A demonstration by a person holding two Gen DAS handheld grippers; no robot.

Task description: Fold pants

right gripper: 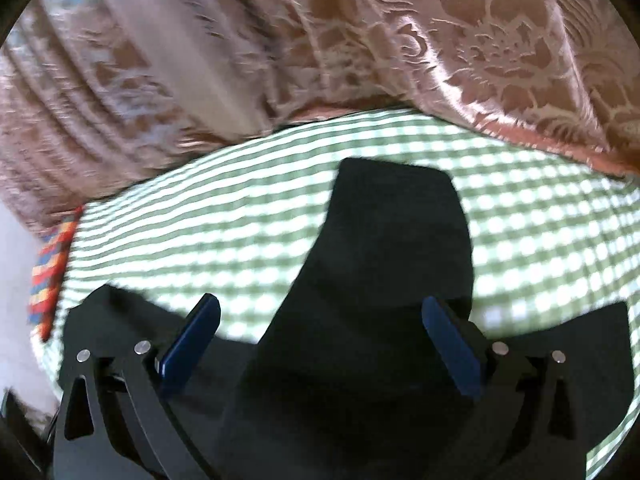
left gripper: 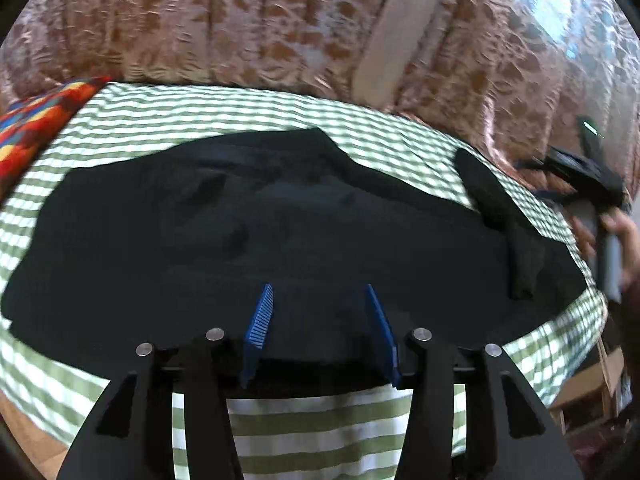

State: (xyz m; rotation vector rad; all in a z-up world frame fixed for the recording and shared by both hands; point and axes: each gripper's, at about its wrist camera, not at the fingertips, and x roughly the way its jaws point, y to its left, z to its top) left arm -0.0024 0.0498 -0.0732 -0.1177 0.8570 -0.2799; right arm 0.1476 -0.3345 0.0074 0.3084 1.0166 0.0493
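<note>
Patterned cushion [left gripper: 36, 128]: red, orange and blue, far to the left of the left gripper, at the edge of the checked cloth.
Checked cloth [left gripper: 200, 108]: green and white, spread under both grippers and beyond their fingertips.
Pants [left gripper: 260, 232]: black, lying flat on the checked cloth, directly ahead of and below the left gripper, running wide to both sides of it.
Left gripper [left gripper: 320, 312]: jaws partly apart, blue ribbed pads clear of the fabric, nothing pinched between them; it hangs above the near edge of the pants.
Folded flap [left gripper: 504, 216]: a narrow dark strip of the pants, doubled over on top, to the right of the left gripper.
Hand [left gripper: 616, 236]: at the far right of the left wrist view, blurred, wrapped round the other tool's handle.
Right gripper [right gripper: 320, 332]: jaws spread wide, blue pads well apart; the fabric lies below the gap, not clamped.
Pant leg [right gripper: 396, 232]: stretches away from the right gripper across the checks.
Floral curtain [right gripper: 480, 48]: pinkish brown, beyond the cloth's far edge.
</note>
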